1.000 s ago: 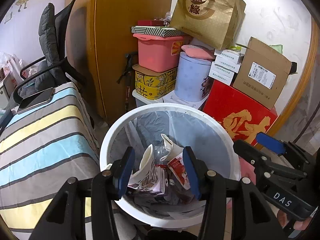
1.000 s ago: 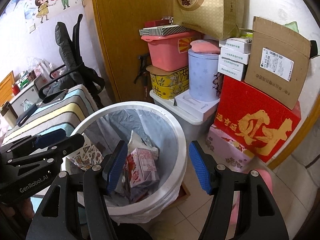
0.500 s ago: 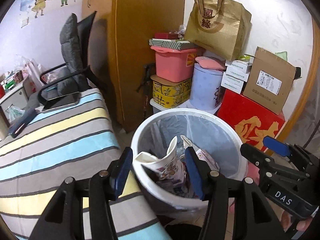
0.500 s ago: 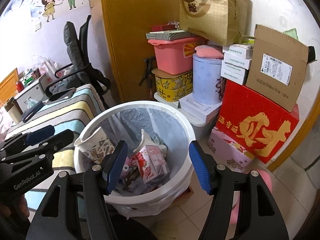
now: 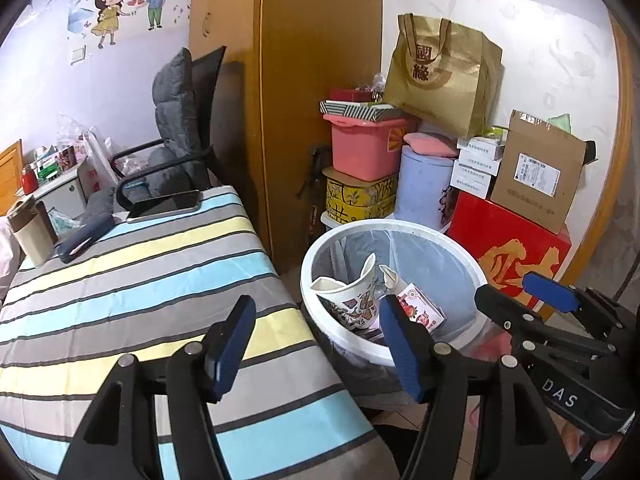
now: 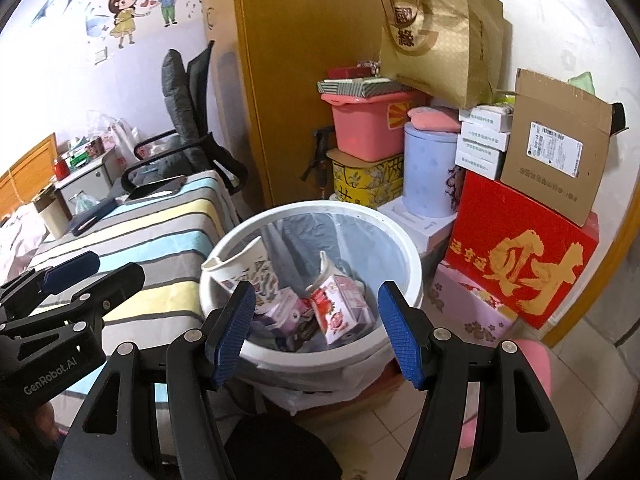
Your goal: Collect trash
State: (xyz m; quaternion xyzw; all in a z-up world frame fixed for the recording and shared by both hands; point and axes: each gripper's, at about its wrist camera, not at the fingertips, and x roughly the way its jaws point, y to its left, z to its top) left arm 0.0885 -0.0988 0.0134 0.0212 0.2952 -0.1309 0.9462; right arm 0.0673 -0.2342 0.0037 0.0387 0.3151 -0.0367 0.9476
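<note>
A white trash bin (image 5: 472, 268) (image 6: 408, 252) with a clear liner stands on the floor beside the striped table. Inside lie a crushed patterned paper cup (image 5: 352, 296) (image 6: 240, 268) and a red-and-white carton (image 5: 420, 310) (image 6: 340, 308) among other scraps. My left gripper (image 5: 316, 350) is open and empty, hovering over the table edge just left of the bin; it also shows in the right wrist view (image 6: 92, 276). My right gripper (image 6: 316, 336) is open and empty above the bin's near rim; it shows in the left wrist view too (image 5: 516, 300).
The striped tablecloth (image 5: 120, 280) holds a tablet (image 5: 164, 204), a dark case (image 5: 80, 236) and a beige cup (image 5: 30, 232). An office chair (image 5: 176, 148) stands behind. Stacked boxes include a red box (image 6: 520, 248), a pink tub (image 6: 368, 124) and a cardboard box (image 6: 556, 152). A wooden wardrobe (image 5: 312, 80) stands behind.
Both grippers have pulled back and up from the bin. The left gripper has swung left, so more of the striped table shows. Both stay open and empty.
</note>
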